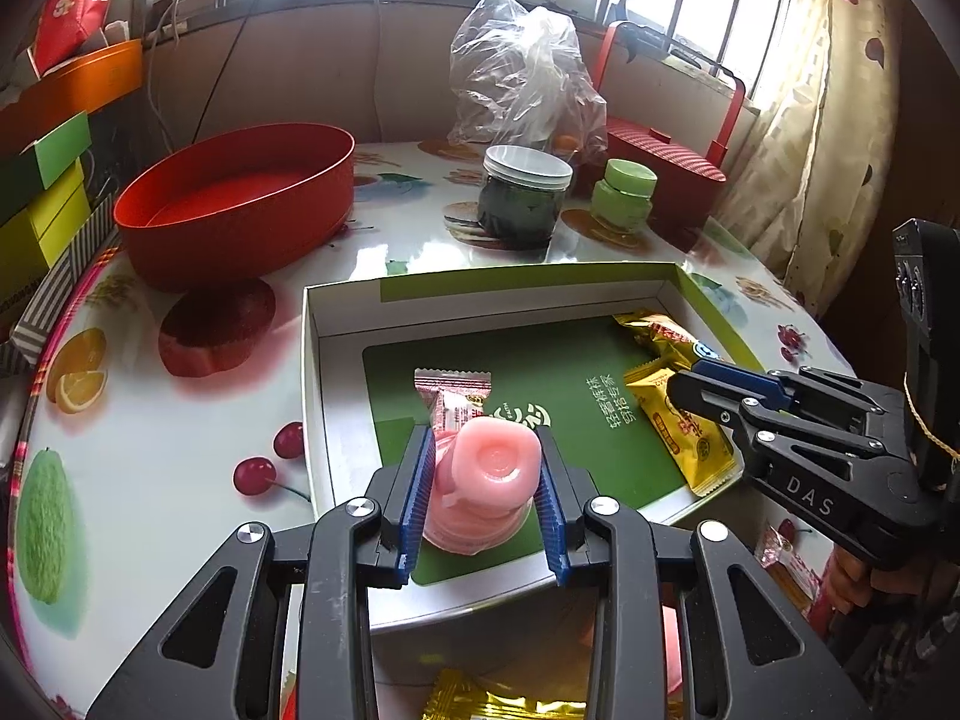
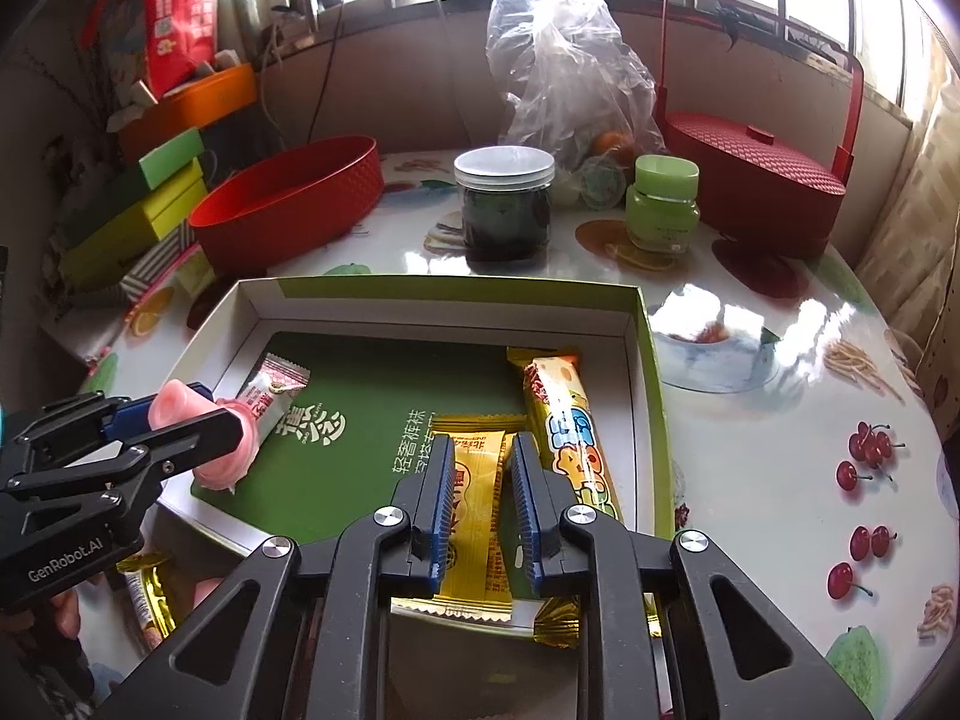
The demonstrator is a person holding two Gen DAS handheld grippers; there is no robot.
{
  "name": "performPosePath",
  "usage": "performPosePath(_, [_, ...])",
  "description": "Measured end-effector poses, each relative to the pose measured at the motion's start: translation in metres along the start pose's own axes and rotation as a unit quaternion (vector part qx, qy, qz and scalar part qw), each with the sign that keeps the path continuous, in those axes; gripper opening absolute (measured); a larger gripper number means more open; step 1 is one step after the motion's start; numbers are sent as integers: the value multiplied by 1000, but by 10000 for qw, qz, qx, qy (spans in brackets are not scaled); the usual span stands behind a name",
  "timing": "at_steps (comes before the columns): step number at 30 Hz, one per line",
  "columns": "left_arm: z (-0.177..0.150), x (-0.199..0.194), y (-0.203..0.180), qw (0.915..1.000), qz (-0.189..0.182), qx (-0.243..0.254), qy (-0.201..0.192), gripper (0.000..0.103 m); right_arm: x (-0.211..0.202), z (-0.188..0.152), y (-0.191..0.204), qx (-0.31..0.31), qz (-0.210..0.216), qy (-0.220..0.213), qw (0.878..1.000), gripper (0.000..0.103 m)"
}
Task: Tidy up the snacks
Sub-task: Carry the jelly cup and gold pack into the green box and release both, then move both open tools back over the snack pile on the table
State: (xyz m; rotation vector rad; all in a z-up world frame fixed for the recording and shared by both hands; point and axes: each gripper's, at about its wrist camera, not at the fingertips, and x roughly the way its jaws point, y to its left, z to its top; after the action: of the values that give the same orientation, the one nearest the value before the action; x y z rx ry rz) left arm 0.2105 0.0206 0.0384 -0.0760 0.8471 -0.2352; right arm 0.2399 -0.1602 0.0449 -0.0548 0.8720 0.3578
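The left gripper (image 1: 485, 480) is clamping a pink jelly cup (image 1: 480, 489) over the open green-lined box (image 1: 342, 324), while the right gripper (image 2: 478, 498) is pinching a yellow snack packet (image 2: 477, 516) (beside a longer yellow wrapper (image 2: 567, 420)) inside that box on the fruit-print table (image 1: 150, 420).

Gold wrapper (image 1: 480, 705) cut off by bottom edge, partly behind left gripper (image 1: 483, 480). Contents of clear plastic bag (image 2: 564, 60) indistinct. Pink sachet (image 1: 450, 399) partly hidden behind pink jelly cup (image 1: 480, 486).
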Motion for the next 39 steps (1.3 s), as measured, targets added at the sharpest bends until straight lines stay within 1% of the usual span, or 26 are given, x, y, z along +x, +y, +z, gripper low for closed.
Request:
performPosePath(7, [0, -1, 1, 10000, -77, -43, -12, 33, 1, 1, -1, 52, 77, -27, 10000, 19])
performPosePath(12, [-2, -3, 0, 9999, -104, -45, -6, 34, -2, -1, 0, 41, 111, -62, 9999, 24])
performPosePath(18, [-4, -10, -2, 9999, -119, -48, -81, 37, -9, -4, -2, 131, 101, -138, 9998, 29])
performPosePath(21, [-6, -13, -3, 9998, -146, -46, -96, 43, -14, -6, -3, 199, 135, -161, 9996, 30])
performPosePath(26, [-11, -22, -4, 9997, -167, -47, -149, 43, -23, -11, 0, 207, 133, -226, 9994, 33])
performPosePath(37, [-28, -49, -10, 9992, 4, 104, -375, 44, -47, -24, 7, 272, 210, -394, 9986, 38])
performPosePath(39, [-31, -54, -10, 9992, -18, 105, -397, 44, -50, -26, 8, 264, 210, -422, 9985, 39])
